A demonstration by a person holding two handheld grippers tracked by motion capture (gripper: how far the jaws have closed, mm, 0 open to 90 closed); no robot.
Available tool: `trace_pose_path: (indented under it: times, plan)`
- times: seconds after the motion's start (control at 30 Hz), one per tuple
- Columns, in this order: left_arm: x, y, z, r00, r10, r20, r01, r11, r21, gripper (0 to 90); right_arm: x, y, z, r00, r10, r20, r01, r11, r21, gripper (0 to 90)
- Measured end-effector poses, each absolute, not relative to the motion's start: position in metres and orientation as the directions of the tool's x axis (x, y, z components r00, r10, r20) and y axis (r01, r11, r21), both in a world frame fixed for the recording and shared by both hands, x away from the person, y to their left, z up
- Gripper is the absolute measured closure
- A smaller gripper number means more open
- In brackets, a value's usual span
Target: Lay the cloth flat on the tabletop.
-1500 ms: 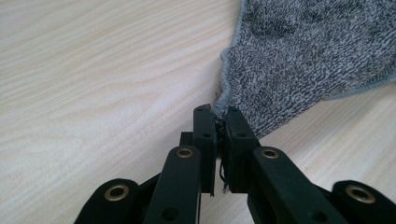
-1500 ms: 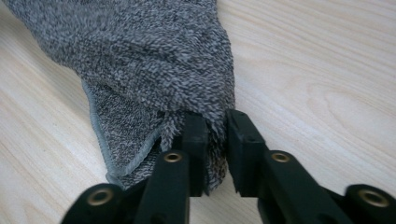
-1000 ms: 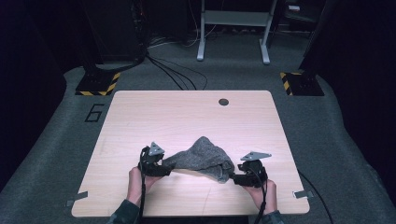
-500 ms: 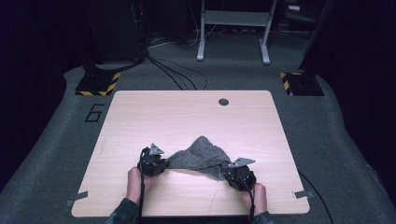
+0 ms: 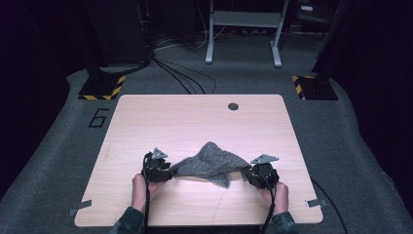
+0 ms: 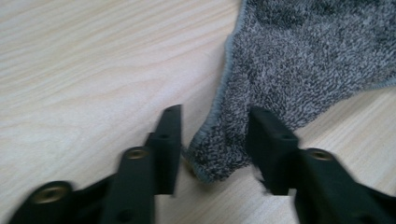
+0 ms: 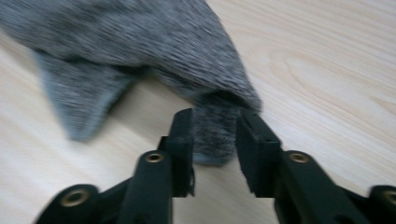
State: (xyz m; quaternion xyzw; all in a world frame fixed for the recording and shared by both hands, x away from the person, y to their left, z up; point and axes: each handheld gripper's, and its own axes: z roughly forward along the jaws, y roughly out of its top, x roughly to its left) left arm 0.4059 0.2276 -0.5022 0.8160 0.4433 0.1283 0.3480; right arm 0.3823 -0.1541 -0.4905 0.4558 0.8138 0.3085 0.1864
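At the lower left of the table (image 5: 146,122), the left gripper (image 5: 168,171) is spread, its jaws just opened, with a corner of the grey cloth (image 5: 209,163) lying loosely between them. At lower centre the cloth is bunched. At lower right, the right gripper (image 5: 247,174), jaws likewise just opened, is spread around the opposite corner.

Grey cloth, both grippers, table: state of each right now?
Grey cloth: crumpled, bunched up in the middle, one corner between each gripper's jaws.
Left gripper: jaws have just been opening; cloth corner sits between them, with a gap on one side.
Right gripper: jaws have just been opening; cloth corner sits between them, grip unclear.
Table: bare wood, cloth on its near half.
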Motion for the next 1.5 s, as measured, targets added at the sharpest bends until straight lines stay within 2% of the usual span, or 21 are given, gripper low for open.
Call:
trace_pose_path:
  times: [0.03, 0.13, 0.27, 0.33, 0.43, 0.47, 0.5, 0.53, 0.57, 0.6, 0.67, 0.7, 0.73, 0.77, 0.9, 1.13, 1.33, 1.43, 1.5]
  plan:
    - [0.404, 0.23, -0.501, 0.573, 0.812, -0.108, 0.636, -0.357, 0.684, 44.4, 0.372, -0.148, -0.485, -0.53, 0.848, 0.011, 0.62, 0.379, 0.687, 57.8]
    - [0.403, 0.235, -0.499, 0.585, 0.807, -0.082, 0.623, -0.383, 0.682, 40.0, 0.358, -0.132, -0.487, -0.57, 0.821, 0.035, 0.607, 0.392, 0.692, 49.9]
    - [0.403, 0.24, -0.498, 0.582, 0.808, -0.087, 0.624, -0.376, 0.685, 38.3, 0.355, -0.107, -0.497, -0.625, 0.78, 0.027, 0.583, 0.444, 0.68, 44.1]
    - [0.404, 0.241, -0.499, 0.585, 0.807, -0.083, 0.619, -0.378, 0.689, 37.9, 0.358, -0.099, -0.502, -0.634, 0.773, 0.032, 0.587, 0.453, 0.671, 44.0]
    - [0.406, 0.24, -0.501, 0.61, 0.787, -0.092, 0.618, -0.4, 0.676, 39.2, 0.36, -0.093, -0.505, -0.631, 0.775, 0.035, 0.59, 0.45, 0.671, 45.9]
    - [0.406, 0.236, -0.504, 0.623, 0.778, -0.08, 0.614, -0.424, 0.666, 43.7, 0.363, -0.087, -0.508, -0.638, 0.77, 0.01, 0.58, 0.472, 0.664, 51.4]
    - [0.406, 0.236, -0.504, 0.623, 0.778, -0.08, 0.614, -0.424, 0.666, 49.4, 0.363, -0.087, -0.508, -0.638, 0.77, 0.01, 0.58, 0.472, 0.664, 51.4]
    - [0.406, 0.235, -0.506, 0.635, 0.769, -0.076, 0.61, -0.438, 0.661, 49.4, 0.365, -0.087, -0.51, -0.643, 0.766, -0.01, 0.57, 0.487, 0.662, 56.4]
    - [0.406, 0.235, -0.507, 0.642, 0.763, -0.069, 0.609, -0.454, 0.65, 55.0, 0.366, -0.085, -0.512, -0.646, 0.763, -0.011, 0.567, 0.49, 0.662, 59.7]
    - [0.406, 0.234, -0.51, 0.643, 0.761, -0.08, 0.61, -0.446, 0.655, 65.7, 0.366, -0.084, -0.514, -0.653, 0.757, -0.002, 0.561, 0.486, 0.67, 69.6]
    - [0.405, 0.233, -0.511, 0.638, 0.765, -0.086, 0.609, -0.433, 0.664, 75.3, 0.365, -0.084, -0.513, -0.659, 0.752, -0.004, 0.556, 0.49, 0.671, 78.4]
    - [0.405, 0.233, -0.511, 0.638, 0.765, -0.086, 0.609, -0.433, 0.664, 79.0, 0.365, -0.084, -0.513, -0.659, 0.752, -0.004, 0.556, 0.49, 0.671, 78.4]
    - [0.405, 0.232, -0.511, 0.631, 0.771, -0.09, 0.608, -0.419, 0.674, 81.3, 0.365, -0.084, -0.513, -0.66, 0.752, -0.001, 0.558, 0.49, 0.67, 83.6]
    - [0.404, 0.232, -0.51, 0.628, 0.773, -0.089, 0.607, -0.415, 0.678, 82.7, 0.365, -0.085, -0.513, -0.662, 0.749, -0.007, 0.555, 0.496, 0.668, 84.6]
    - [0.404, 0.235, -0.505, 0.614, 0.784, -0.095, 0.602, -0.386, 0.7, 83.9, 0.365, -0.09, -0.512, -0.656, 0.755, -0.003, 0.559, 0.488, 0.671, 85.8]
    - [0.405, 0.247, -0.492, 0.568, 0.807, -0.16, 0.609, -0.282, 0.741, 84.3, 0.361, -0.117, -0.5, -0.612, 0.79, 0.031, 0.581, 0.423, 0.695, 86.2]
    - [0.404, 0.246, -0.486, 0.57, 0.801, -0.182, 0.63, -0.283, 0.723, 83.9, 0.36, -0.134, -0.487, -0.593, 0.804, 0.055, 0.581, 0.38, 0.72, 86.2]
    - [0.4, 0.247, -0.493, 0.574, 0.796, -0.191, 0.655, -0.307, 0.69, 78.6, 0.353, -0.135, -0.487, -0.599, 0.799, 0.044, 0.583, 0.398, 0.709, 86.0]
    - [0.399, 0.248, -0.496, 0.571, 0.797, -0.198, 0.669, -0.311, 0.675, 69.2, 0.351, -0.136, -0.489, -0.595, 0.802, 0.056, 0.596, 0.393, 0.7, 85.8]
